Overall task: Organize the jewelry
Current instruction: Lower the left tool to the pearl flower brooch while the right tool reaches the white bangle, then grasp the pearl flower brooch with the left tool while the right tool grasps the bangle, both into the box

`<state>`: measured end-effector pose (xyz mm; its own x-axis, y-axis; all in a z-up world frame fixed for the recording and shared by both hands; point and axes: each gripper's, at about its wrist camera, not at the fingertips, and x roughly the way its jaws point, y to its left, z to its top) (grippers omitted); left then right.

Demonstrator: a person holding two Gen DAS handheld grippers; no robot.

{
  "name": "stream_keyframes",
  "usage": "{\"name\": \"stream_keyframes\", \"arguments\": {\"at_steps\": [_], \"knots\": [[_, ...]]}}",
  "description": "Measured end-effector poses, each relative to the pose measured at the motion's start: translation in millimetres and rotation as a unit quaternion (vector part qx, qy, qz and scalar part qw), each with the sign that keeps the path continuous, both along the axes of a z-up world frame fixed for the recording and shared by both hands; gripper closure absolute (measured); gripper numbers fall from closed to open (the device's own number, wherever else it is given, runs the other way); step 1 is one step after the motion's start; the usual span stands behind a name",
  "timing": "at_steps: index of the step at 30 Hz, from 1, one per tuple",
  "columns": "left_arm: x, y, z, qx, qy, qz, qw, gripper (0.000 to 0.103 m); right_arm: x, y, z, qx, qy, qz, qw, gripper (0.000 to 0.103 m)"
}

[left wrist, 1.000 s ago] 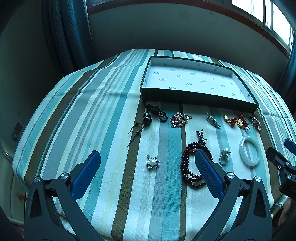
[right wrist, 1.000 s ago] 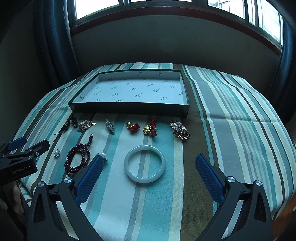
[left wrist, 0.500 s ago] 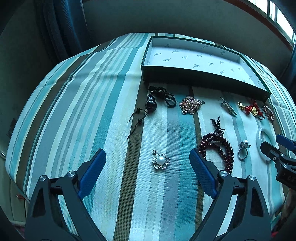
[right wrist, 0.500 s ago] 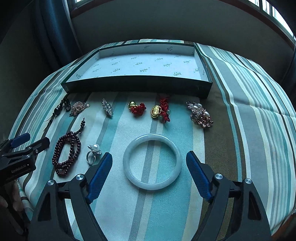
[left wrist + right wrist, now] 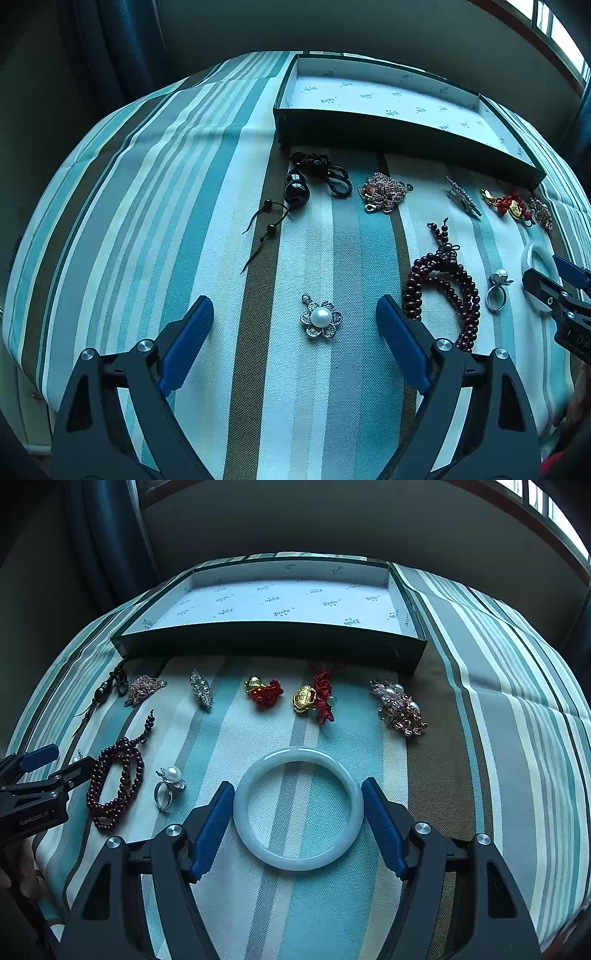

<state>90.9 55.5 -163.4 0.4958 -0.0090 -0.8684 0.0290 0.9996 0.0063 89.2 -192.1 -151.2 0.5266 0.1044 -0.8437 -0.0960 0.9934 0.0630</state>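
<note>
The white bangle (image 5: 298, 808) lies flat on the striped desk (image 5: 498, 738), between the closing right tongs (image 5: 298, 823); the pads are just beside its rim, not yet pressing, I think. It looks stiff, smooth and fragile, so a grip across the outer rim may slip. The left tongs (image 5: 295, 328) are also closing, around the small pearl flower pendant (image 5: 320, 319), light and thin. The box (image 5: 269, 638) stands empty behind.
</note>
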Motion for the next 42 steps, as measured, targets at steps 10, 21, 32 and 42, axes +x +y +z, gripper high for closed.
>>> {"name": "stream_keyframes", "arguments": {"at_steps": [10, 21, 32, 42], "knots": [[-6, -3, 5, -0.005, -0.008, -0.034, 0.9994, 0.060, -3, -1, 0, 0.002, 0.004, 0.005, 1.000, 0.033], [-8, -10, 7, -0.009, -0.008, -0.055, 0.9984, 0.082, -3, -3, 0, 0.009, 0.004, 0.004, 1.000, 0.033], [-10, -9, 16, -0.024, -0.020, -0.056, 0.9979, 0.082, -5, -6, 7, 0.014, -0.004, 0.000, 1.000, 0.033], [-4, -13, 32, -0.024, -0.042, -0.062, 0.9969, 0.082, -3, -10, 26, 0.017, -0.025, -0.003, 1.000, 0.033]]}}
